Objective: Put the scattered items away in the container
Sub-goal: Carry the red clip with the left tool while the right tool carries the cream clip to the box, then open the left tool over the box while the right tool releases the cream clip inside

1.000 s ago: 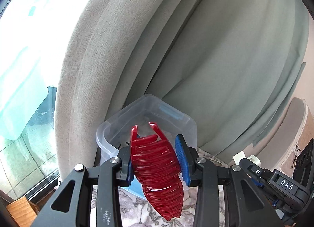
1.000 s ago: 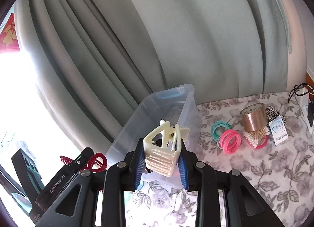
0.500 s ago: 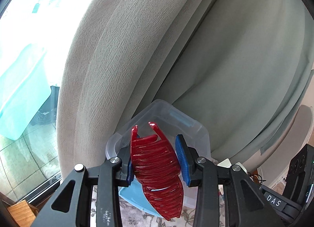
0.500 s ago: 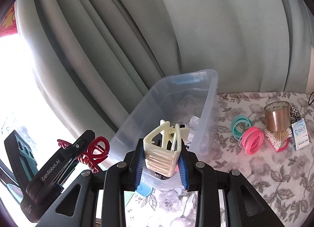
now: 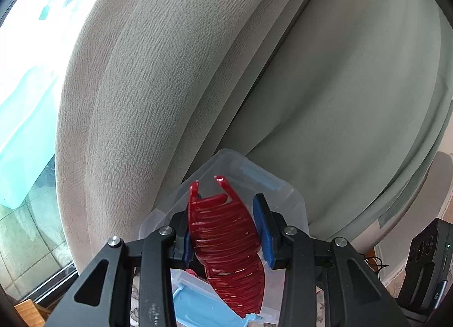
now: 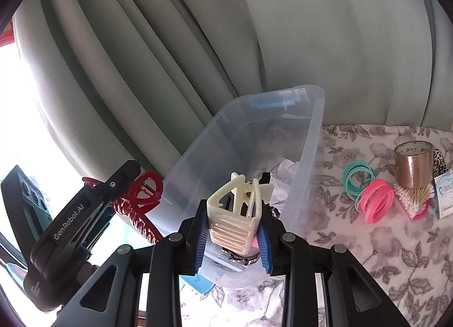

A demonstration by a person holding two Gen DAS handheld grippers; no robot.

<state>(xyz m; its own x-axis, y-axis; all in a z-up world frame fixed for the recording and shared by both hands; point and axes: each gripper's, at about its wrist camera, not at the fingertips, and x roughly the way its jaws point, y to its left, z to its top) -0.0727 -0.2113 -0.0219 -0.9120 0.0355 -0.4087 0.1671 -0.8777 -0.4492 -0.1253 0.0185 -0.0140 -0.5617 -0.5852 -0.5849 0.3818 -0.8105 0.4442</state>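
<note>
Between the blue pads of our left gripper (image 5: 225,229) sat a dark red hair claw clip (image 5: 226,245), clamped across its ribbed body, its two prongs reaching forward past the fingertips and its toothed end hanging down below the jaws. Beyond and beneath it lay the clear plastic storage box (image 5: 286,194) with its light blue latch, set against the grey-green curtain (image 5: 198,86). Our right gripper (image 6: 233,230) was closed just as firmly on a cream hair claw clip (image 6: 233,218), the pads pressing its slatted sides while its open frame stuck up and forward from between the fingers. We held that clip over the near end of the box, whose far wall rose toward the curtain; some crumpled white paper and dark small items lay inside, though we could not make those out clearly. From the right wrist view we also saw the left gripper off to the side with the red clip, just outside the box's left wall. On the floral tablecloth (image 6: 368,256) to the right of the box remained teal hair bands (image 6: 358,178) touching pink hair bands (image 6: 375,204), a roll of brown tape (image 6: 413,164) standing upright, a bunch of cotton swabs (image 6: 414,197) and a small printed packet (image 6: 446,195).
</note>
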